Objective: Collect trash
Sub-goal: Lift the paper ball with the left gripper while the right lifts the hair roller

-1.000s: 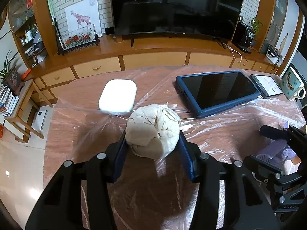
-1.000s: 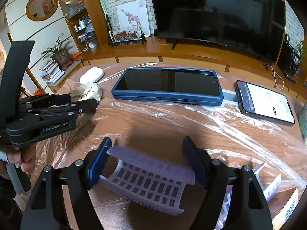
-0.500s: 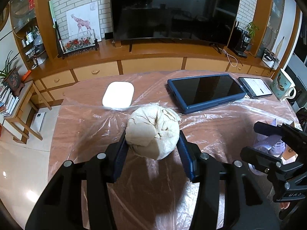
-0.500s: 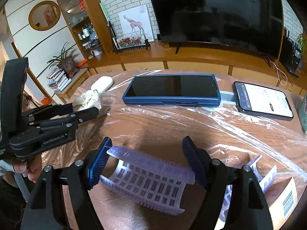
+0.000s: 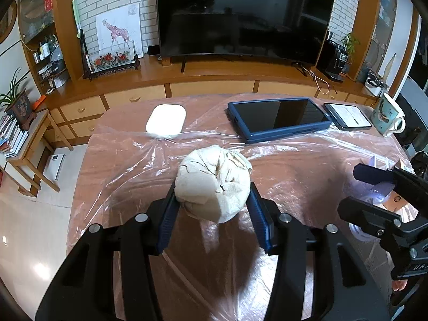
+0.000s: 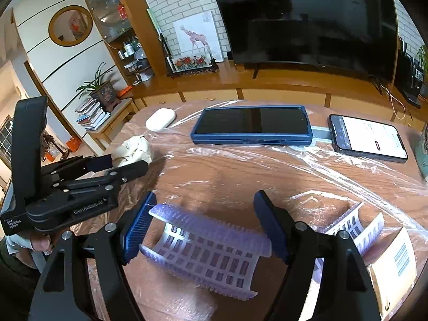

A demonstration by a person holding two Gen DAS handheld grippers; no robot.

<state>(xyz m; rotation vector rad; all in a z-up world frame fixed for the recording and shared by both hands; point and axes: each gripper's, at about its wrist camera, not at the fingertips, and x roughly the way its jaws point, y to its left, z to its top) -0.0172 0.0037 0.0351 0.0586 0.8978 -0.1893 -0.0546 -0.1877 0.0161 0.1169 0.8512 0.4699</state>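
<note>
My left gripper [image 5: 212,214] is shut on a crumpled ball of white paper [image 5: 214,183] and holds it above the plastic-covered wooden table [image 5: 307,165]. The ball also shows in the right wrist view [image 6: 132,151], between the left gripper's fingers [image 6: 128,167]. My right gripper [image 6: 204,222] is shut on a curved, pale purple plastic grid sheet [image 6: 211,246] and holds it over the table's near right part. The right gripper shows at the right edge of the left wrist view [image 5: 379,187].
A blue-cased tablet [image 5: 278,119], a phone with a lit screen [image 6: 369,137], a white flat case [image 5: 165,120] and a mug [image 5: 388,117] sit at the table's far side. More purple sheets [image 6: 355,230] and a barcoded box [image 6: 396,267] lie at the near right.
Both grippers have drawn back and up from the table's far side, each keeping its hold. The tablet and the white case look smaller and farther away.
</note>
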